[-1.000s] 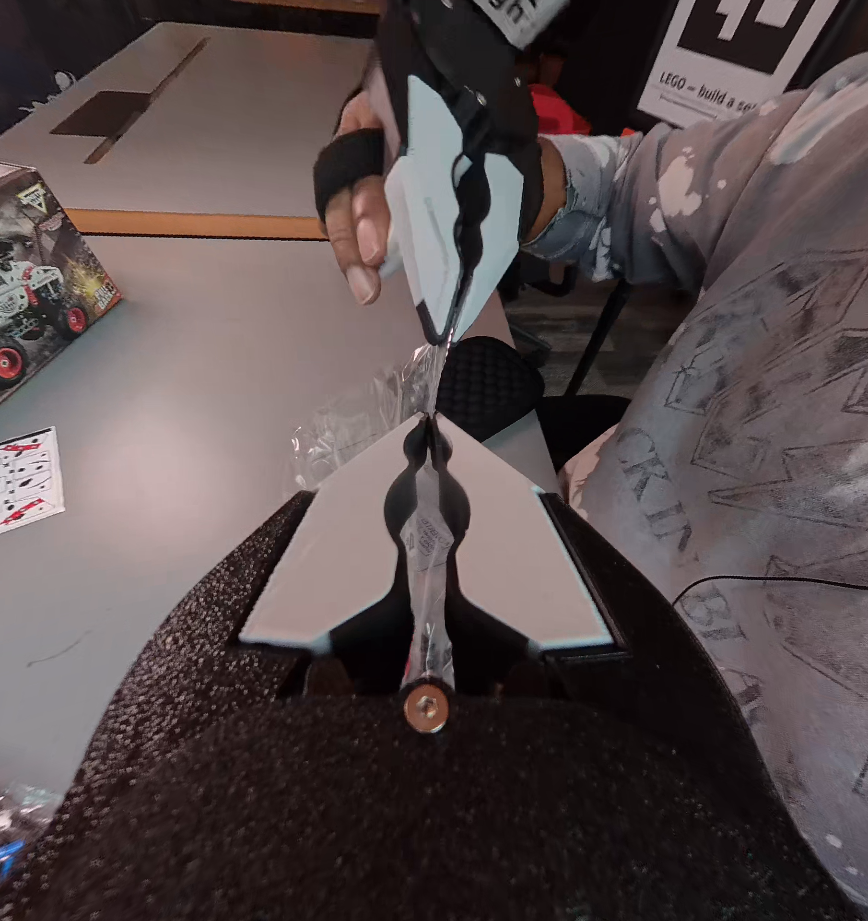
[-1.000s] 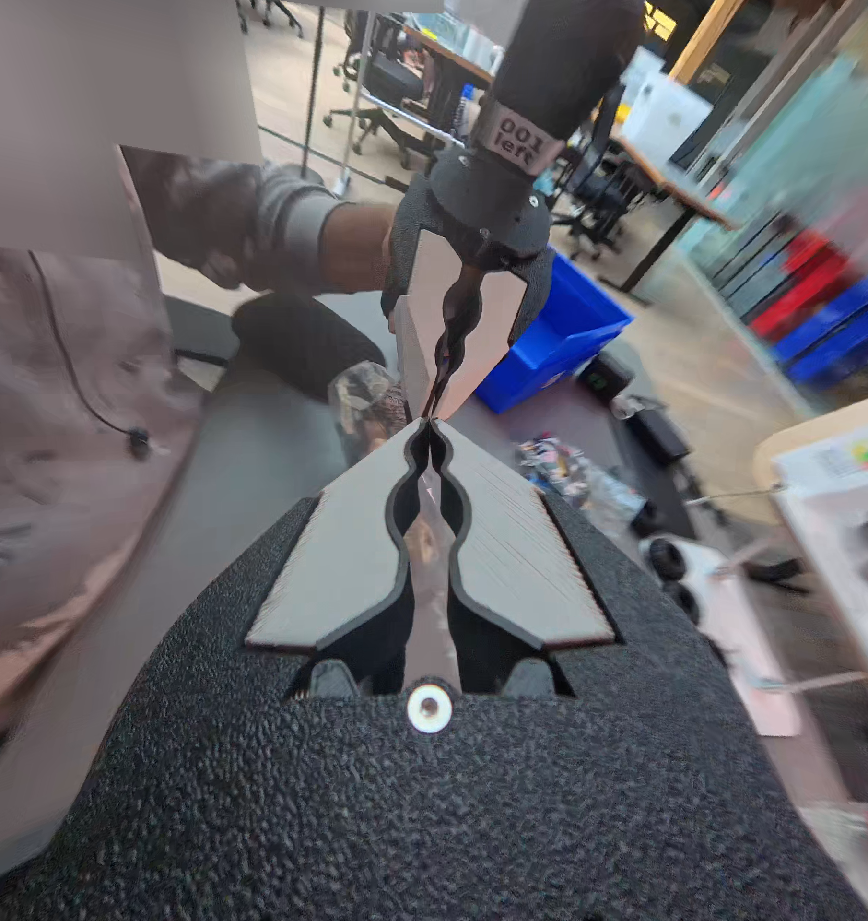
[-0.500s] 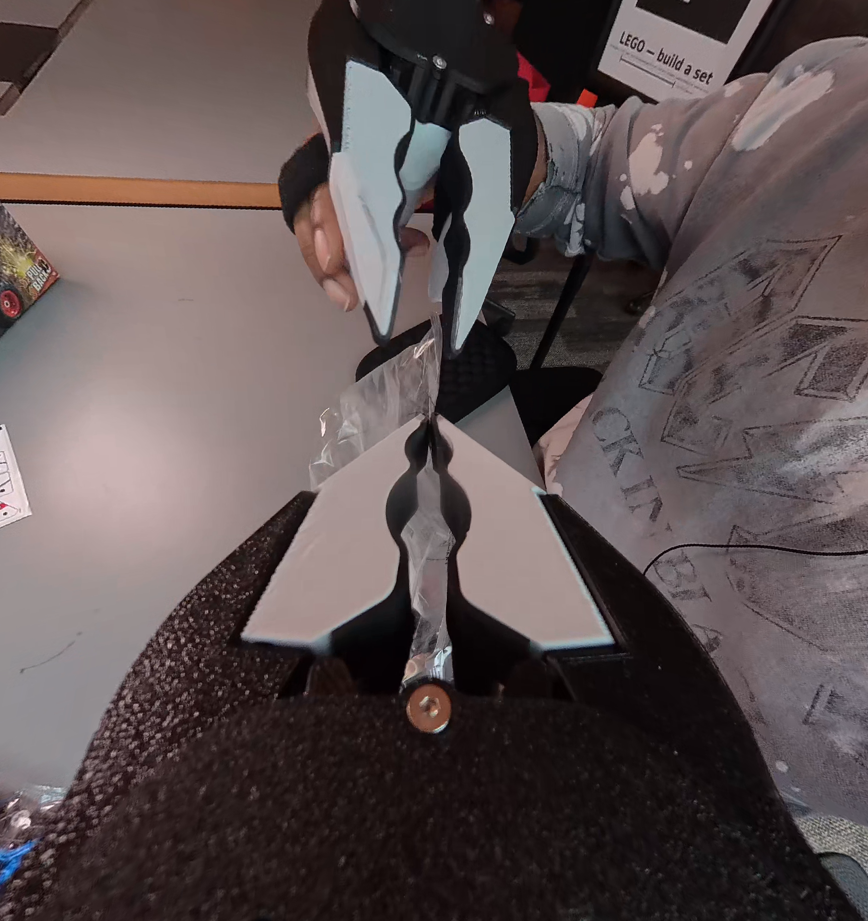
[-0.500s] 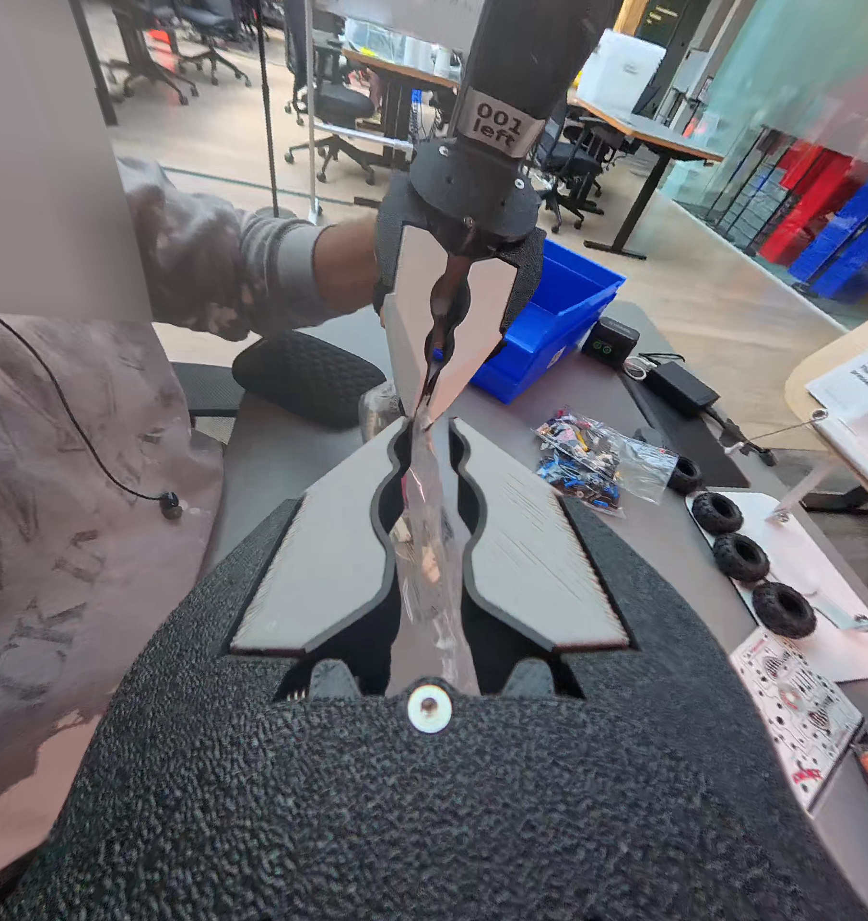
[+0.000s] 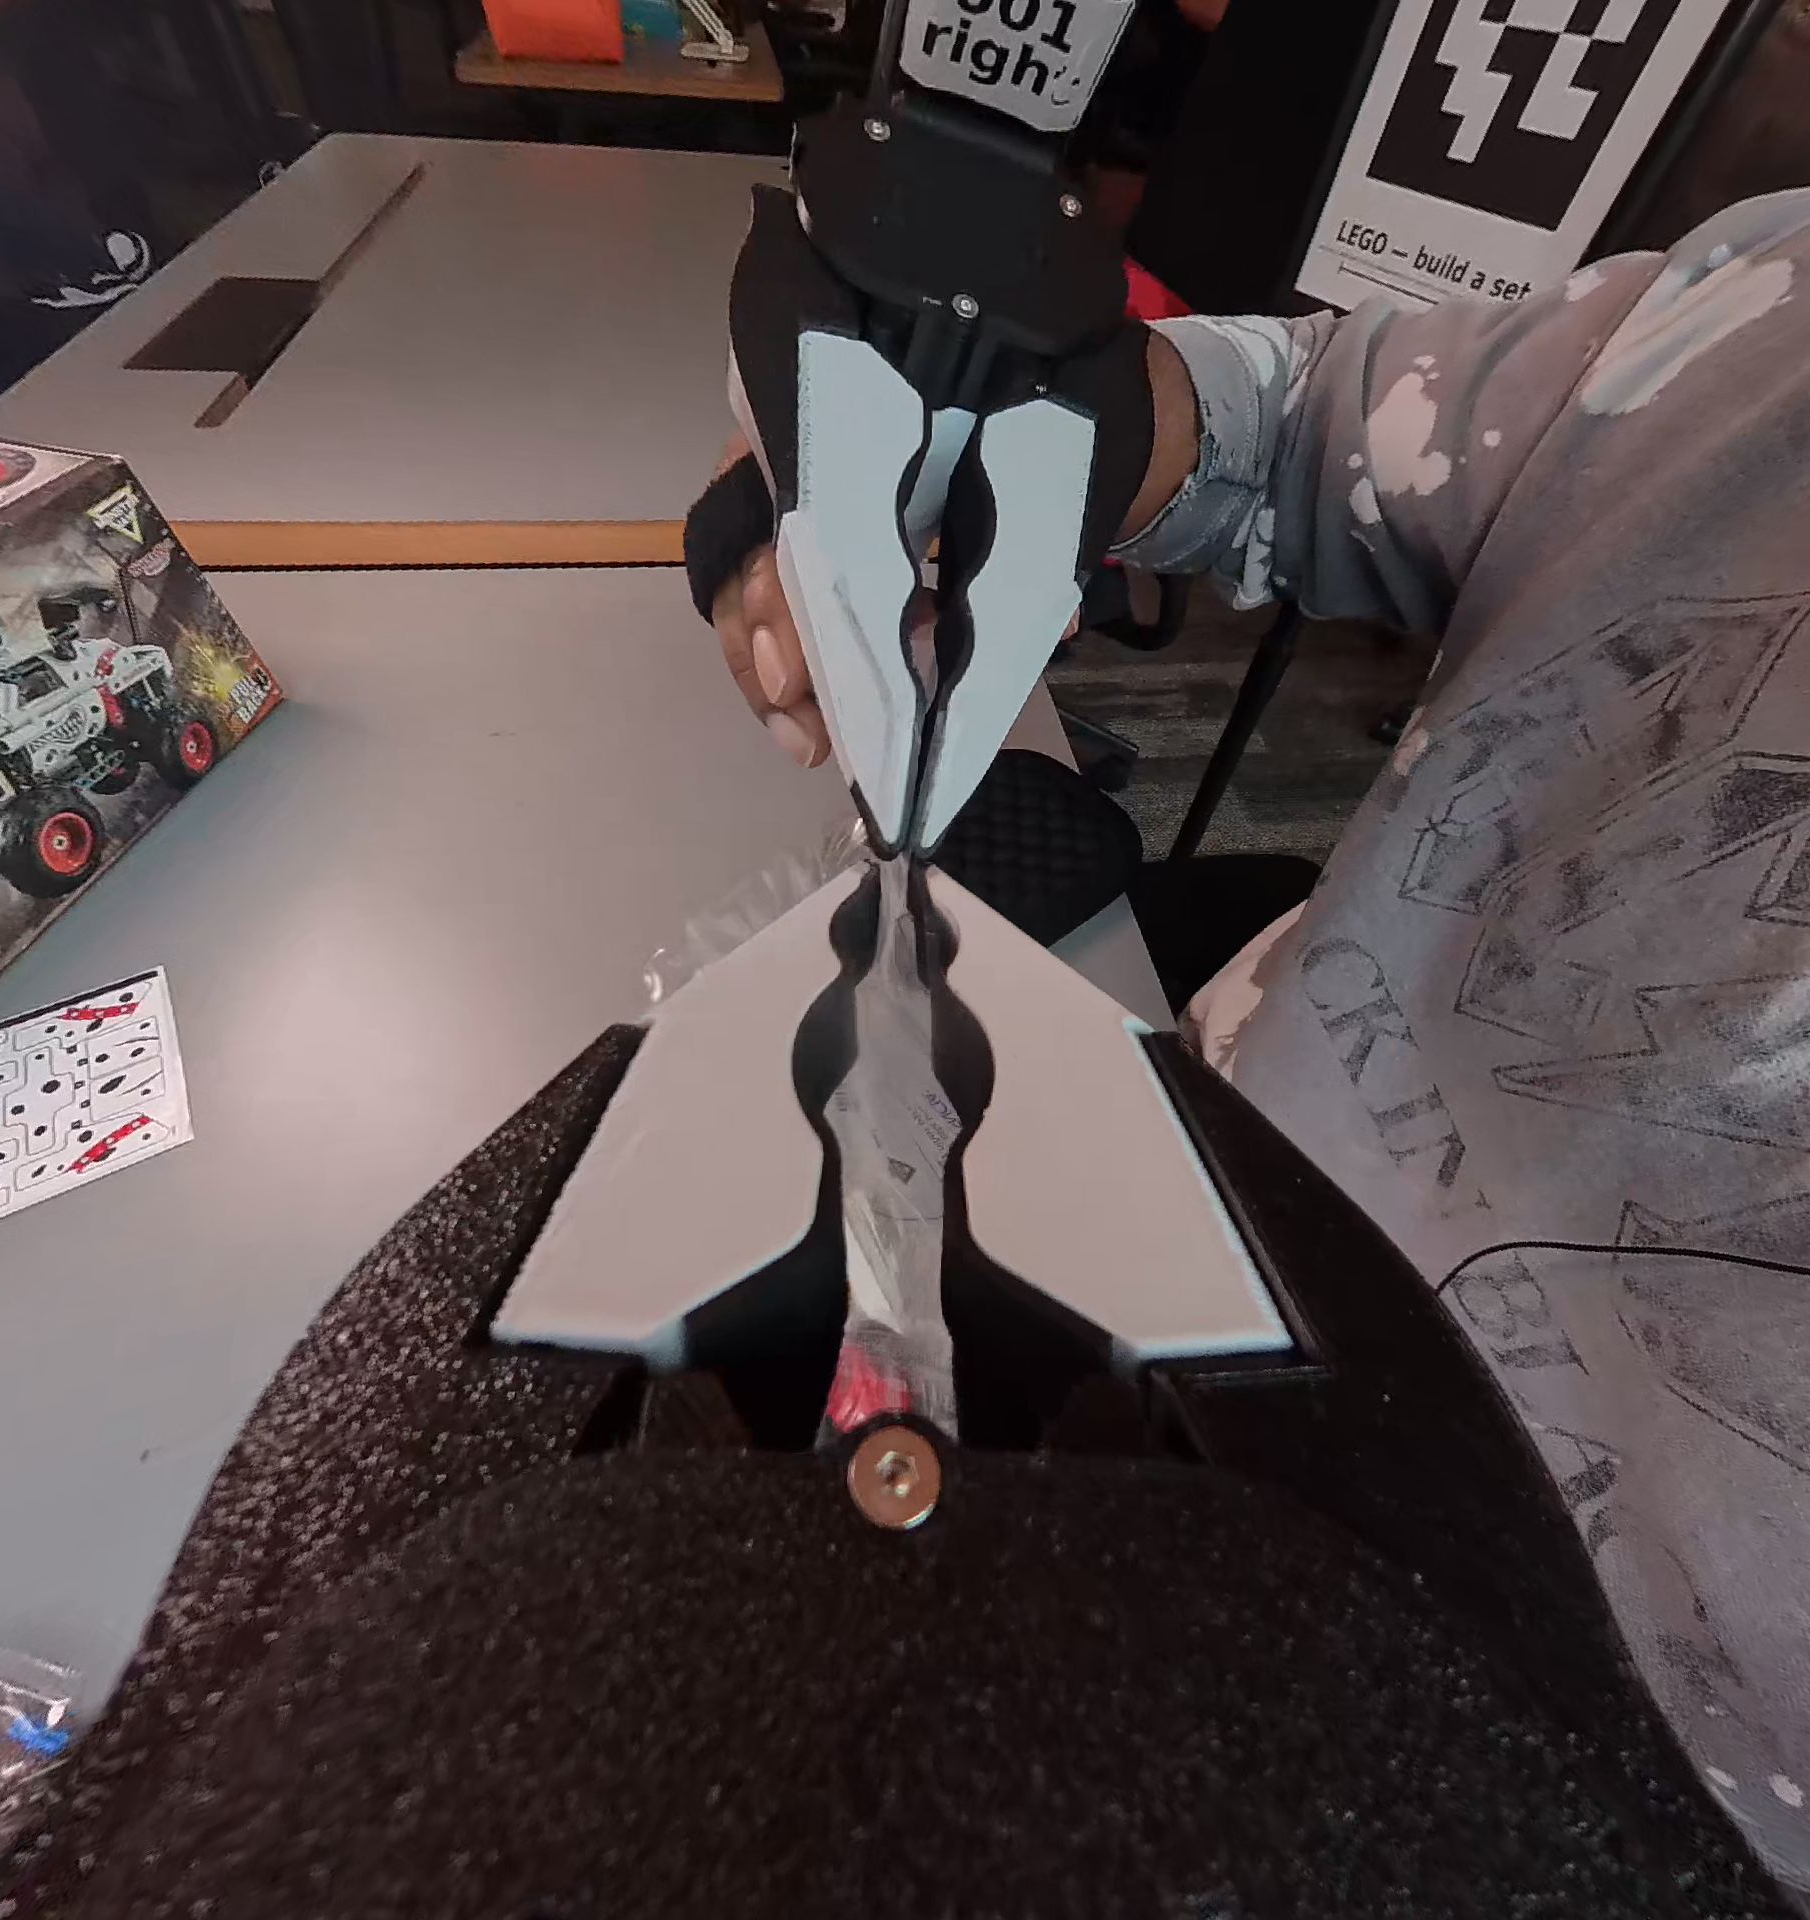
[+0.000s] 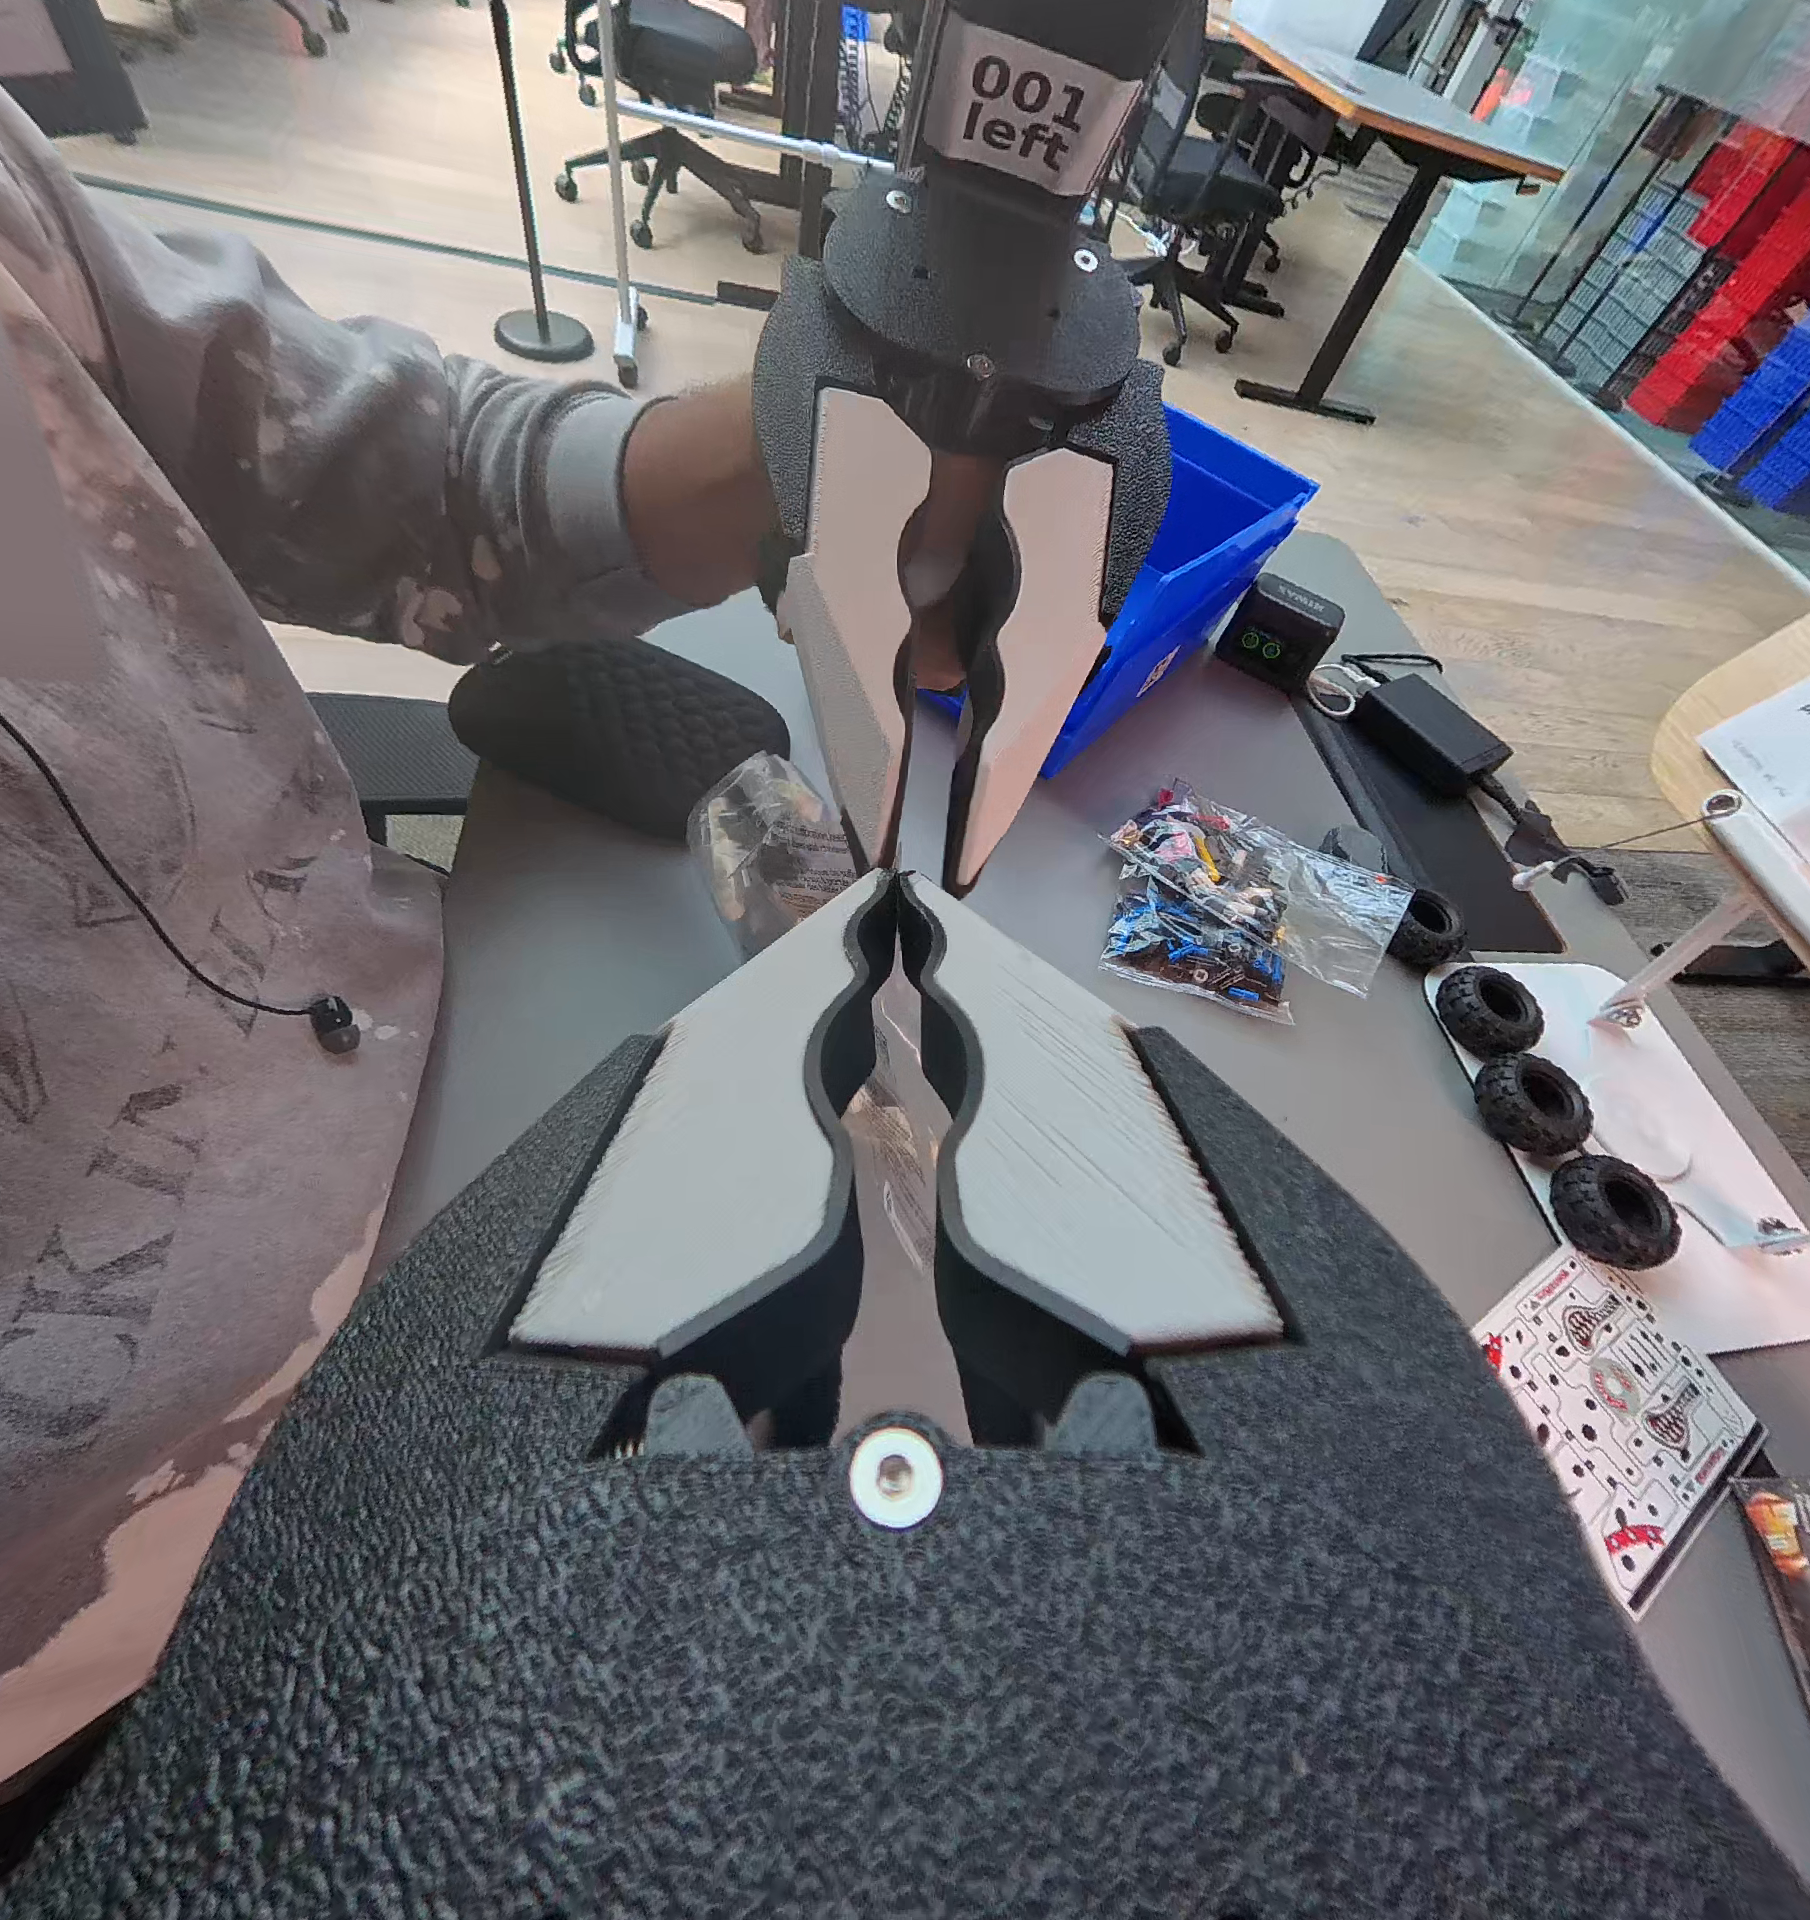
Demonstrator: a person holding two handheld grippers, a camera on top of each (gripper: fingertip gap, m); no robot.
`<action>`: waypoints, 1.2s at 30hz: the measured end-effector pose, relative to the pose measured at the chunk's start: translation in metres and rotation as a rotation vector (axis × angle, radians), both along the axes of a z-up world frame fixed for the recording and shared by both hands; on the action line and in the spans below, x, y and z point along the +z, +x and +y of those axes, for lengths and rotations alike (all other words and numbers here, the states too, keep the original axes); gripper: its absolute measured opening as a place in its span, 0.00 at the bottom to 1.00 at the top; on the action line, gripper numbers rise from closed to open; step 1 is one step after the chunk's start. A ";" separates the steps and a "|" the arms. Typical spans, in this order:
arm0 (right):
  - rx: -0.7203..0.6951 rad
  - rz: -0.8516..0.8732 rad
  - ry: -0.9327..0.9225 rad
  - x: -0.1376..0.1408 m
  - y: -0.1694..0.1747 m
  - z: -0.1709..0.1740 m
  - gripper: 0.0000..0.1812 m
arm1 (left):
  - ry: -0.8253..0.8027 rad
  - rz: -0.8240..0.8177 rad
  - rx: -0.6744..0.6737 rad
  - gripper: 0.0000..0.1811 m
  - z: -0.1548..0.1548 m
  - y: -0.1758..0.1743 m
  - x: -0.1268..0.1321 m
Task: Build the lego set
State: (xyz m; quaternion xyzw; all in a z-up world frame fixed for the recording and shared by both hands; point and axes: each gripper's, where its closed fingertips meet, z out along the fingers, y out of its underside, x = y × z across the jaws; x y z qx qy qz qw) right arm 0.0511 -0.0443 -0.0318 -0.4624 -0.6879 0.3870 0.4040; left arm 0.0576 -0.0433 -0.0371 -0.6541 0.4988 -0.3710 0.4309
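A clear plastic bag of Lego parts (image 6: pixel 766 842) hangs above the grey table (image 5: pixel 444 935), held between the two grippers, which meet tip to tip. My right gripper (image 6: pixel 896 883) is shut on the bag's top edge, and the plastic runs back between its fingers. In the left wrist view it (image 5: pixel 896 844) comes down from above, shut. My left gripper (image 5: pixel 896 878) has its jaws a little apart, with the bag's plastic (image 5: pixel 885 1143) and a red piece lying between its fingers. The right wrist view shows the same gap at the left gripper's tips (image 6: pixel 922 875).
The Lego box (image 5: pixel 70 707) and a sticker sheet (image 5: pixel 49 1101) lie at the left. A second bag of parts (image 6: pixel 1233 914), three black tyres (image 6: pixel 1535 1101) on a white sheet, a blue bin (image 6: pixel 1192 582) and a black armrest (image 6: pixel 620 717) surround the work spot. The person's torso is close by. Both grippers' tips are close together, under 4 cm apart.
Half a second ago the right gripper was open and the left was shut on the bag. Now the right has shut on the bag and the left's jaws have parted slightly.
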 end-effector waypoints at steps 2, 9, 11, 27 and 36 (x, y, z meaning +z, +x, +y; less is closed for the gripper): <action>-0.011 -0.010 0.015 -0.001 0.000 0.002 0.00 | -0.020 -0.014 -0.010 0.00 -0.002 0.002 -0.001; 0.045 -0.062 0.119 -0.004 0.008 -0.004 0.00 | -0.082 -0.012 -0.059 0.00 -0.009 0.007 -0.004; 0.078 -0.083 0.158 -0.001 0.009 -0.008 0.00 | -0.090 -0.003 -0.088 0.00 -0.014 0.008 0.000; 0.124 -0.190 -0.227 0.064 -0.058 -0.049 0.00 | -0.053 -0.282 -0.256 0.00 -0.055 -0.057 0.062; 0.048 0.047 -0.162 0.065 -0.104 -0.044 0.00 | 0.066 -0.002 -0.063 0.00 -0.039 -0.101 0.054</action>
